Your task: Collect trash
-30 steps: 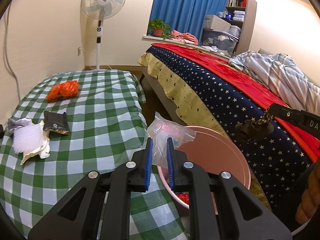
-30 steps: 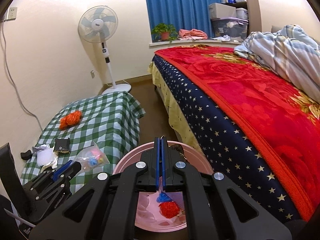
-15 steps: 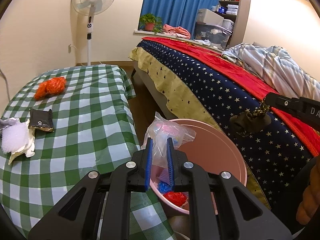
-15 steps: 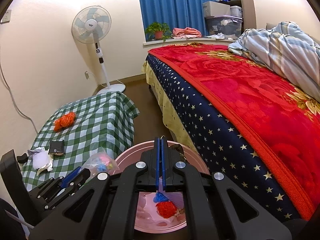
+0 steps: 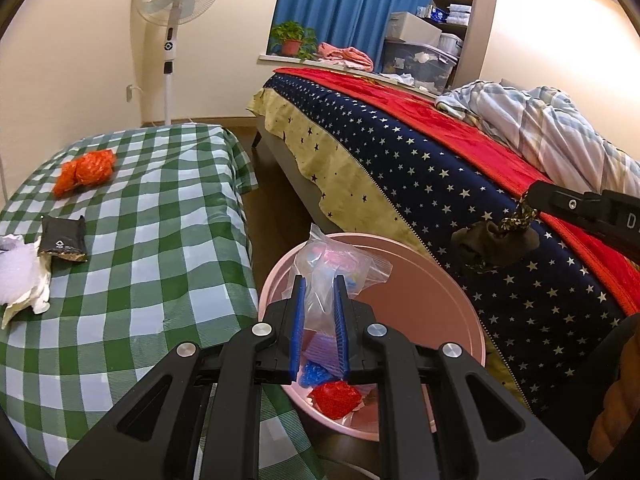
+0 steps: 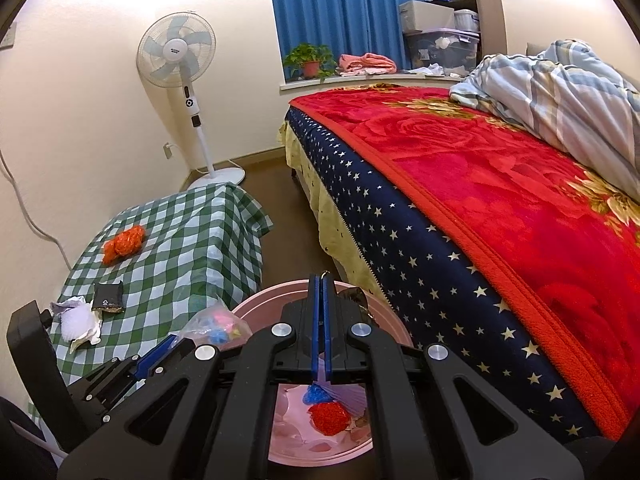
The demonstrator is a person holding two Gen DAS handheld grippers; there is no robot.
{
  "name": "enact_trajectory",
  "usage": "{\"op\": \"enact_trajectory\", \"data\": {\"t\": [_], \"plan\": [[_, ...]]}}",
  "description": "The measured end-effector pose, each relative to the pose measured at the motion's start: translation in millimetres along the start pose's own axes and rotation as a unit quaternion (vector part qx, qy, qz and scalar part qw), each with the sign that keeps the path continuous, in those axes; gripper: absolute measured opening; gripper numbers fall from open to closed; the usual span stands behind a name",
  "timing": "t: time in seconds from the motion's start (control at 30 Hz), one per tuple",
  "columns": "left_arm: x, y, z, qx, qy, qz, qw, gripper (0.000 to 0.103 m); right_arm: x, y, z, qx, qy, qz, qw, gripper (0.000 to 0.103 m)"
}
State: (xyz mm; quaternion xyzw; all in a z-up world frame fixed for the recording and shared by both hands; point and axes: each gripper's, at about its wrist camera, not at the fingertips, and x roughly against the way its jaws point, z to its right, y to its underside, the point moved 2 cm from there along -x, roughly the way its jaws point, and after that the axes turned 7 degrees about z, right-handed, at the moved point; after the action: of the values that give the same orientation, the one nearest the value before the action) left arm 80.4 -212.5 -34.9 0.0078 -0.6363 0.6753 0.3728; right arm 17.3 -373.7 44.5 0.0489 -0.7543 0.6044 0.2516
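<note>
My left gripper [image 5: 319,280] is shut on a clear plastic bag [image 5: 332,264] with pink and blue bits inside. It holds the bag over the near rim of a pink bin [image 5: 460,292], which stands between the table and the bed. A red ball [image 5: 336,398] and blue and purple scraps lie in the bin. My right gripper [image 6: 321,278] is shut on the cord of a dark crumpled lump [image 5: 496,240] that hangs above the bin's far side. On the green checked table [image 5: 160,240] lie an orange bundle [image 5: 86,170], a black packet [image 5: 64,238] and crumpled white paper [image 5: 22,280].
A bed with a starry navy and red blanket [image 5: 440,168] runs along the right, close to the bin. A standing fan [image 5: 176,4] is in the far corner, with dark floor [image 5: 276,216] between table and bed. A person's hand [image 5: 616,420] shows at the lower right.
My left gripper has carried the plastic bag rightward, from the table's edge to over the bin, whose contents now show. The right gripper has stayed in place, still shut.
</note>
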Motion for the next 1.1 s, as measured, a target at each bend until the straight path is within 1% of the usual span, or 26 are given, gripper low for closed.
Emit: {"op": "enact_trajectory", "data": {"t": [0.17,0.23,0.27,0.3,0.33,0.37,0.4,0.43,0.67,1.1], "plan": [[0,0,1,0.0,0.003,0.0,1.0,0.014,0,0,2,-0.001,0.001,-0.001,1.0,0.002],[-2,0,2,0.004,0.008,-0.003,1.0,0.015,-1,1,3,-0.003,0.001,-0.004,1.0,0.006],[-3,1,2,0.005,0.008,-0.005,0.9999,0.017,-1,1,3,-0.002,0.005,-0.004,1.0,0.006],[-4,2,3,0.008,0.009,-0.007,0.9999,0.026,0,1,4,-0.003,0.007,-0.004,1.0,0.01],[-4,2,2,0.009,0.008,-0.007,0.9999,0.036,0,1,4,-0.002,0.008,-0.004,1.0,0.016],[-3,3,1,0.01,0.004,-0.003,0.9999,0.037,1,1,5,-0.002,0.009,-0.004,1.0,0.022],[-1,2,0,0.011,0.002,-0.002,0.9999,0.037,1,1,4,-0.001,0.011,-0.003,1.0,0.031],[0,2,0,0.011,0.002,-0.001,0.9999,0.037,2,1,4,0.0,0.015,0.0,1.0,0.038],[11,-1,-8,0.011,-0.003,0.006,0.9999,0.037,5,1,0,0.006,0.014,0.005,1.0,0.039],[41,-9,-36,0.022,-0.025,0.032,0.9989,0.037,13,7,-24,0.038,-0.004,0.011,0.999,0.039]]}}
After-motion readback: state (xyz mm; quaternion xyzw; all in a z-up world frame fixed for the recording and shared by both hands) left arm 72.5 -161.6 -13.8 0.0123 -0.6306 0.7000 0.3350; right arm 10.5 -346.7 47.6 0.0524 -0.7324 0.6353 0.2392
